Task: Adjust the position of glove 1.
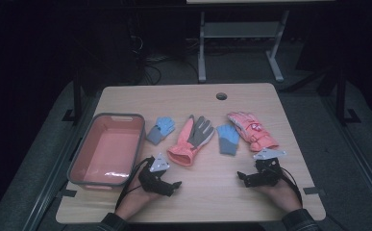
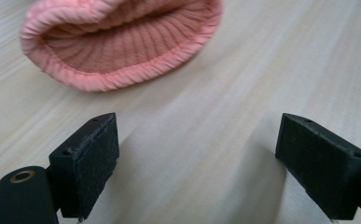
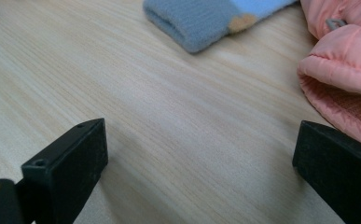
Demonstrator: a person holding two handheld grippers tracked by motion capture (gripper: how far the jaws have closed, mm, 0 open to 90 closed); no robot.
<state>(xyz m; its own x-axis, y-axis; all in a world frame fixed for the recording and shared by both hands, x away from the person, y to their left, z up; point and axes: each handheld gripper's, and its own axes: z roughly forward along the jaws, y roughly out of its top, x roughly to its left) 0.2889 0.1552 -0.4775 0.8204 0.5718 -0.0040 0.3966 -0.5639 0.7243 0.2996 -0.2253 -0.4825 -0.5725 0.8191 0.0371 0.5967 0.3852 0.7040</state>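
left gripper point(image 1: 167, 179) and right gripper point(image 1: 252, 177): jaws apart, empty, low over counter point(image 1: 207, 192); four gloves, two pink point(image 1: 189, 139) point(image 1: 252, 130), two blue point(image 1: 159, 130) point(image 1: 228, 139), lie in a row, bin point(image 1: 107, 149) empty, so likely nothing begun.

You have four gloves laid out on the one table point(image 1: 251, 192): two small blue knitted ones, the first point(image 1: 160, 130) near the bin and the second point(image 1: 228, 139) right of centre, one pink glove with a grey palm point(image 1: 191, 139) between them, and one padded pink ski glove point(image 1: 252, 130) at the right. One pink bin point(image 1: 107, 149) sits at the left. You hold two grippers, the left gripper point(image 1: 174, 185) and the right gripper point(image 1: 241, 177).
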